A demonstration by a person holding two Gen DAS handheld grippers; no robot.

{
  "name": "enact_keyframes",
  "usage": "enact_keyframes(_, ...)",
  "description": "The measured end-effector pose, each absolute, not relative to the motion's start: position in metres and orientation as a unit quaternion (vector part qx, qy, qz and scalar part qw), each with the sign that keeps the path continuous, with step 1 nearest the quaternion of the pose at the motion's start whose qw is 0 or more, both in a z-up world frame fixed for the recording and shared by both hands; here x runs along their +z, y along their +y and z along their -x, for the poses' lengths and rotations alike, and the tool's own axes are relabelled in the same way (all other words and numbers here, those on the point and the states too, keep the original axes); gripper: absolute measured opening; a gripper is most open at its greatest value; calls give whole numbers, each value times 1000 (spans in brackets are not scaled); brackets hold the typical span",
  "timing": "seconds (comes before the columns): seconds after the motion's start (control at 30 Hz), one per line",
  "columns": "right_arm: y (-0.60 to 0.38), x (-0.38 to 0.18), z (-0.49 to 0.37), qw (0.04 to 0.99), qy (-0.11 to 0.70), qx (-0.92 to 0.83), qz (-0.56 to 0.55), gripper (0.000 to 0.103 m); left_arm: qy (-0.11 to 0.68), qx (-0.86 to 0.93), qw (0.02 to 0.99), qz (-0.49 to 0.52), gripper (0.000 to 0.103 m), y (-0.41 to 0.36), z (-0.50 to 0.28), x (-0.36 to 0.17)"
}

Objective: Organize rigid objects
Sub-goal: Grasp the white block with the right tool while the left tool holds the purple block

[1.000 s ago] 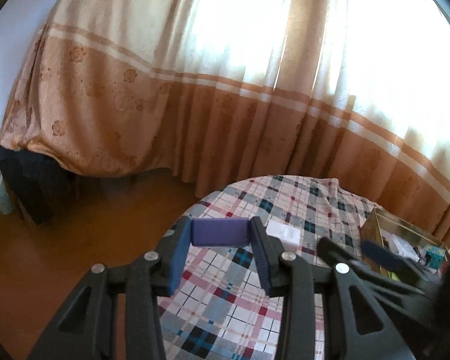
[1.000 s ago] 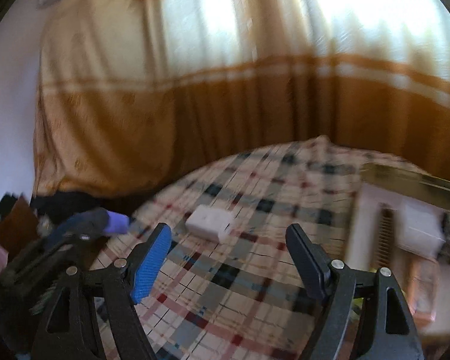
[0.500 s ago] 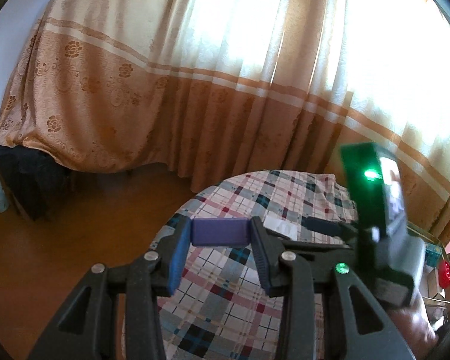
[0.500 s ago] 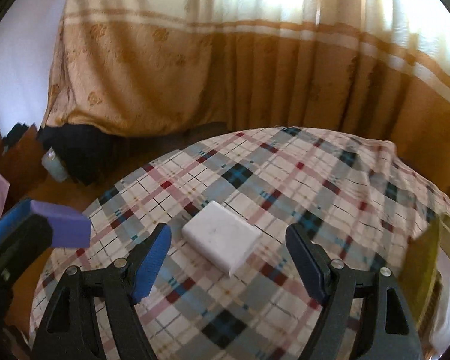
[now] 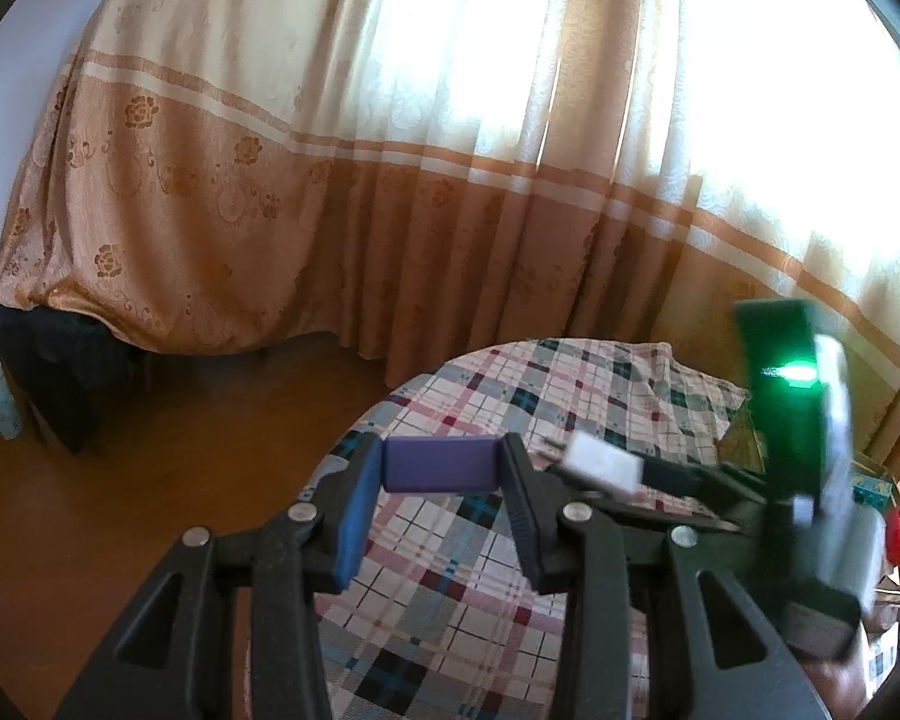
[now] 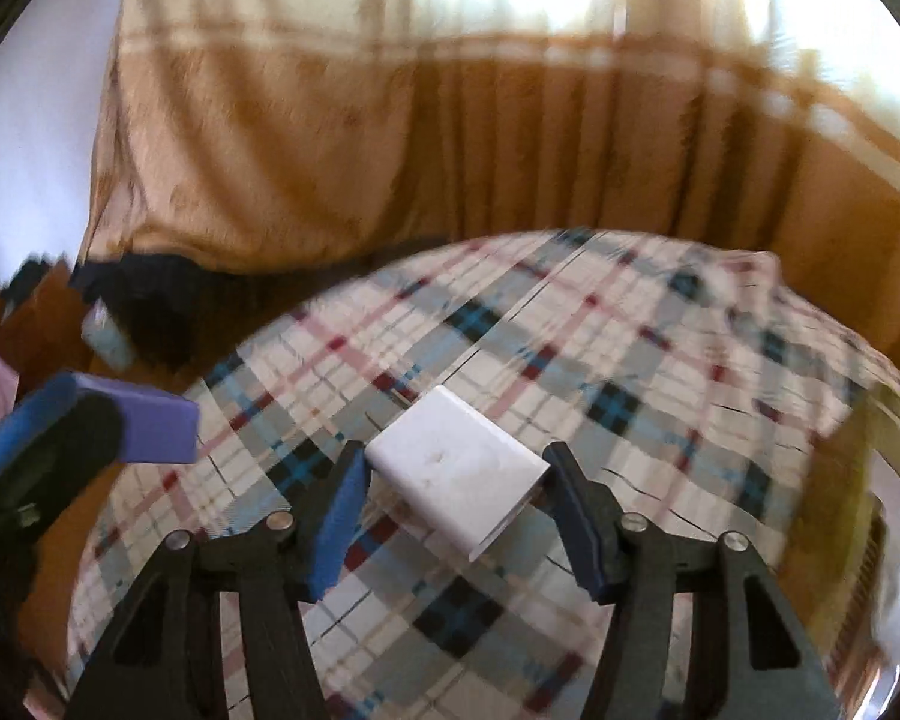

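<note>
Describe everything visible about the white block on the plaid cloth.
The white block is a flat, smooth rectangular slab with rounded edges, plastic-looking, with faint marks on its top face. It lies flat and skewed on the plaid cloth, between the fingers of the right tongs, whose jaws are closing; both pads sit at its corners, though contact is unclear. In the left wrist view it shows blurred.

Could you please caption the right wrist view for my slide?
Right gripper jaws closing around a white box on the plaid tablecloth.
</note>
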State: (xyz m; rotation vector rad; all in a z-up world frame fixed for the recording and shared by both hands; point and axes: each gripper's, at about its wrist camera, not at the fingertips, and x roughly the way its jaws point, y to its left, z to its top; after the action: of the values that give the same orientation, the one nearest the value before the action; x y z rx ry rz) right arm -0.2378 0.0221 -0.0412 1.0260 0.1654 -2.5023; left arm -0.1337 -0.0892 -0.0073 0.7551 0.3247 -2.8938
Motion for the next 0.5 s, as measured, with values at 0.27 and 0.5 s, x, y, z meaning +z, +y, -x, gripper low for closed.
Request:
enact_keyframes(0.27,64,-23,191,149,-35,-942,-298,62,85,-961,74,-251,39,-82,134,-5)
enact_keyframes(0.5,85,-10,155,107,-40,-962,-250,62,67,-963,82,-246,39,-77,133,-4)
